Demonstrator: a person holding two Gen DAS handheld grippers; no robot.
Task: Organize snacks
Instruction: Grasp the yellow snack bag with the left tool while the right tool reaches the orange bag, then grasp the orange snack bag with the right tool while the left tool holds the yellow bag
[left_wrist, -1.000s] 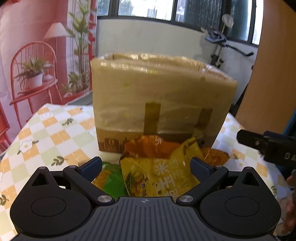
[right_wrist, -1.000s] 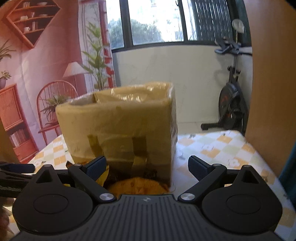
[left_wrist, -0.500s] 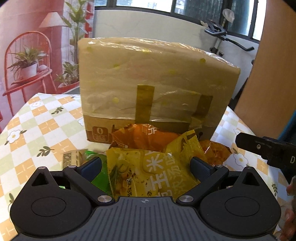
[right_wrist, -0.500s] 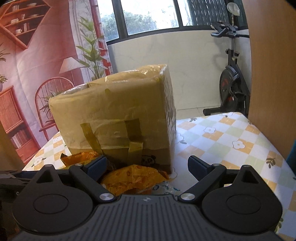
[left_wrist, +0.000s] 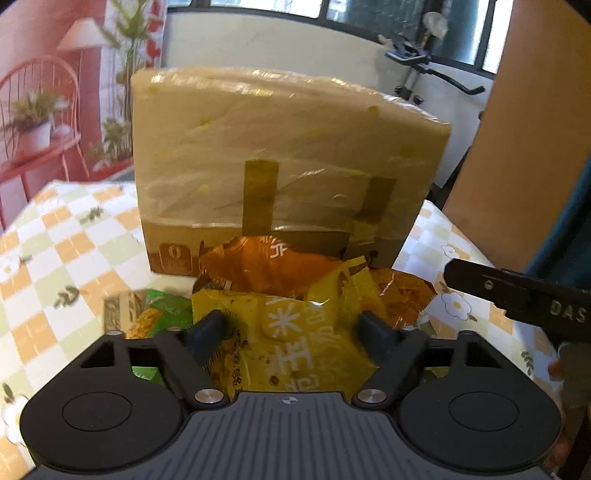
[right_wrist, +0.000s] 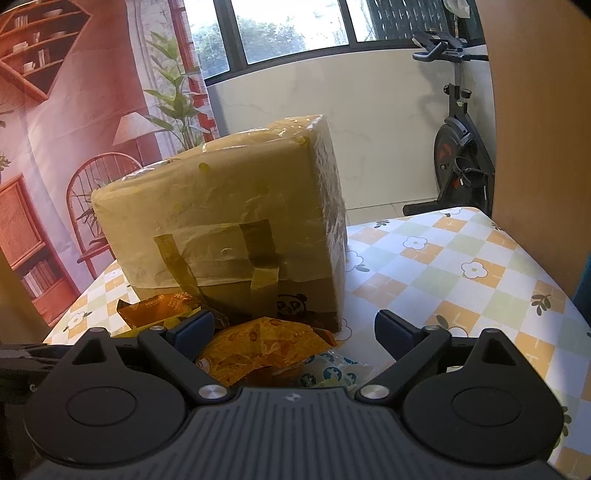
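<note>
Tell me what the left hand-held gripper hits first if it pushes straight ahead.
The yellow crinkly plastic snack packet, lying between the left hand-held gripper fingers, which have just been closing. Beyond it come the orange foil packet and probably the tape-wrapped brown cardboard box.

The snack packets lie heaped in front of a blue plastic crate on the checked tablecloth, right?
Not a blue crate: it is a taped brown cardboard box, as the left wrist view shows. The snack packets do lie heaped before it on the checked tablecloth.

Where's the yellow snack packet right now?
In the left wrist view, the yellow snack packet lies low and central between the left gripper's fingers, in front of the cardboard box.
</note>
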